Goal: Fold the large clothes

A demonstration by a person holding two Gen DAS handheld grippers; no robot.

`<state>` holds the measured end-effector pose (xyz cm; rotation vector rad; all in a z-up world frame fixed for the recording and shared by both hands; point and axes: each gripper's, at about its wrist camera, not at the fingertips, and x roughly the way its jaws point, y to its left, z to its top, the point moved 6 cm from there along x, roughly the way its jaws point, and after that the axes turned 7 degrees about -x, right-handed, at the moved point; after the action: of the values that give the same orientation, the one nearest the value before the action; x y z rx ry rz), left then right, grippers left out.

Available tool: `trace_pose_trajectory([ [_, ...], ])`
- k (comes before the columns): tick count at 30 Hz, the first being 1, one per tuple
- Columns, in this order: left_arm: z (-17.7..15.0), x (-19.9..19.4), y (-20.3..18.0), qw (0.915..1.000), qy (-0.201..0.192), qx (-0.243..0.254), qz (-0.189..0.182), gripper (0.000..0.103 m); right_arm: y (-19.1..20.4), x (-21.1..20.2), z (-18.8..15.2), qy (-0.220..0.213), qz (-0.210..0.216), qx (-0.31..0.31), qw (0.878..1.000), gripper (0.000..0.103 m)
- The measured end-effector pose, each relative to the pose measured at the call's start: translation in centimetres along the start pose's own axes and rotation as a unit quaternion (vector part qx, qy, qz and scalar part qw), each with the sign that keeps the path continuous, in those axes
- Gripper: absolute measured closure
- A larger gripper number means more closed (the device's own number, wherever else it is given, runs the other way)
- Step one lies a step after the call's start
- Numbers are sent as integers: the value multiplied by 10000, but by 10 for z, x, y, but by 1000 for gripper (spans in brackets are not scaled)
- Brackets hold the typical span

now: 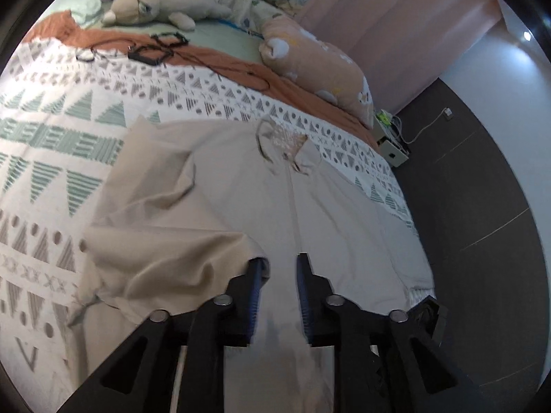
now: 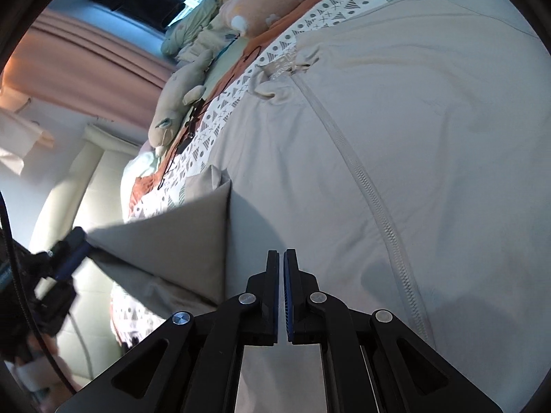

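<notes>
A large beige jacket (image 1: 310,199) is spread front-up on a bed, over a white cover (image 1: 51,130) printed with green and grey triangles; its collar lies toward the pillows and its closed zipper (image 2: 372,199) runs down the middle. The left gripper (image 1: 280,261) is held low over the near part of the jacket with its jaws apart, and bare cloth is seen through the gap between them. A folded-over flap of the jacket is draped against the tip of its left finger; no clamping by the pads is shown. In the right wrist view that flap is seen drawn out as a taut triangle from the jacket's side to the left gripper. The right gripper (image 2: 281,254) is held above the jacket beside the zipper, its jaws closed together with nothing between them. Farther up the bed, an orange sheet (image 1: 213,55), a tangle of black cords (image 1: 155,48), a beige plush toy (image 1: 165,3) and a peach pillow (image 1: 316,65) are seen. A small pale bedside unit (image 1: 392,151) stands on the floor beside the bed, with cables around it; its contents cannot be made out.
</notes>
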<state>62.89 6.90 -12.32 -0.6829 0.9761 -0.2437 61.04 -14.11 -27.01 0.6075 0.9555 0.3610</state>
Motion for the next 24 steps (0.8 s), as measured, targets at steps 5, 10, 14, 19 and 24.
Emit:
trace_pose_trajectory([
  [5, -10, 9, 5, 9999, -37, -51, -153, 24, -1, 1, 9, -52, 55, -24, 10000, 98],
  [10, -16, -7, 9, 9996, 35, -146, -242, 23, -2, -2, 10, -122, -56, -141, 9998, 98],
  [14, -25, -41, 13, 9995, -168, -34, -250, 22, 7, -8, 8, -206, -67, -288, 9994, 98],
  [19, -27, -92, 47, 9959, -819, 11, 373, 22, 36, -3, -2, -132, 47, -790, 9968, 93],
  [24, -30, -130, 95, 9895, -1104, -277, 893, 22, 74, 8, -22, -12, 229, -1248, 9919, 47],
])
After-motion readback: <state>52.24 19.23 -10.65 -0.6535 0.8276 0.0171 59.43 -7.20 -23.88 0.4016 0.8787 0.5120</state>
